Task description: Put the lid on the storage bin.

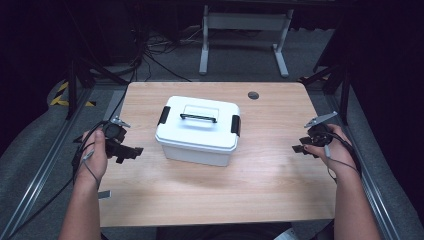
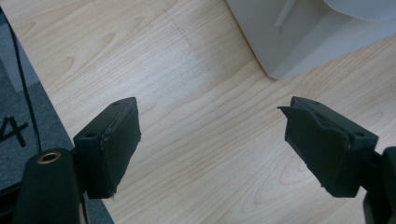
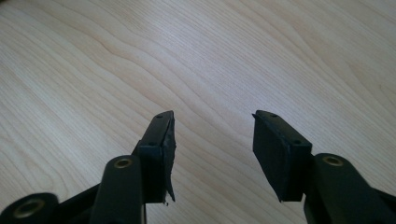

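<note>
Left tongs (image 2: 210, 121) spread wide, right tongs (image 3: 212, 128) partly spread, both empty above bare table (image 1: 270, 175); box (image 1: 198, 130) sits centred between them.

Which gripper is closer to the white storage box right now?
Left. The left gripper sits just off the white storage box's left side, jaws open. The right gripper hangs farther off, near the table's right edge, also open.

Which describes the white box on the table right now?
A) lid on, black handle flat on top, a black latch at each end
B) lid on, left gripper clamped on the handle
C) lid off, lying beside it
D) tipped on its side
A: in the high view the white box sits upright with its lid on, the black handle lying on top and black latches at both ends; the left gripper is apart from it.
</note>
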The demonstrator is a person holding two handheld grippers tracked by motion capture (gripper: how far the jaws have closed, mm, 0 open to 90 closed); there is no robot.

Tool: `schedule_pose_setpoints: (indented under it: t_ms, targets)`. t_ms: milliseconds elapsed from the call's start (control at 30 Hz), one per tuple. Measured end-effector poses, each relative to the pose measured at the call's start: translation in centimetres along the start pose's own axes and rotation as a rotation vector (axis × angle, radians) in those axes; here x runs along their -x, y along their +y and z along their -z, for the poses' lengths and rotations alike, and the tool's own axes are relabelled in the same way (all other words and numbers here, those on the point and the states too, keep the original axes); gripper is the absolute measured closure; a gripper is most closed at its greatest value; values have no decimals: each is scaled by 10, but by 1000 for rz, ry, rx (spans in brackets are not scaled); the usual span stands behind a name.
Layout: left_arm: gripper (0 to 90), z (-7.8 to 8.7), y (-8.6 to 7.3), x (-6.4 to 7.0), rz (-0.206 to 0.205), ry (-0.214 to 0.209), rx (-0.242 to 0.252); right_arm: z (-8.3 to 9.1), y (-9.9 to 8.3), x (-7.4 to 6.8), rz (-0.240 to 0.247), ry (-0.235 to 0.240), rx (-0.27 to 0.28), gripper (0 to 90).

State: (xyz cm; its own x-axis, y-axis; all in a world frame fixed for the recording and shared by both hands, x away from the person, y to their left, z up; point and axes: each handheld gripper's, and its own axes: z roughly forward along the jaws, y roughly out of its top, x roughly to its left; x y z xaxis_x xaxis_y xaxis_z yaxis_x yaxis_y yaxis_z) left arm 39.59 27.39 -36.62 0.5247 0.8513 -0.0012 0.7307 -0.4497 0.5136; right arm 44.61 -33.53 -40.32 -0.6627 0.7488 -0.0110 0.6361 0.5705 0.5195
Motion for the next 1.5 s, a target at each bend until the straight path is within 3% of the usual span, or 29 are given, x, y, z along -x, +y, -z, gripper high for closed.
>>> schedule_pose_setpoints:
  t_ms: [133,667,800,967,1500]
  targets:
    - [190,2,1,2,-4,-14,4,0,2,-3,-8,18,1,490]
    - [190,4,5,8,-22,-27,20,8,3,-4,-3,9,15,494]
    - [189,6,6,9,-29,-35,21,18,7,-6,8,39,63,497]
    - [189,7,6,11,-32,-44,19,32,20,-15,39,62,100,506]
    - [185,10,5,9,-39,-61,19,53,80,-43,119,69,76,532]
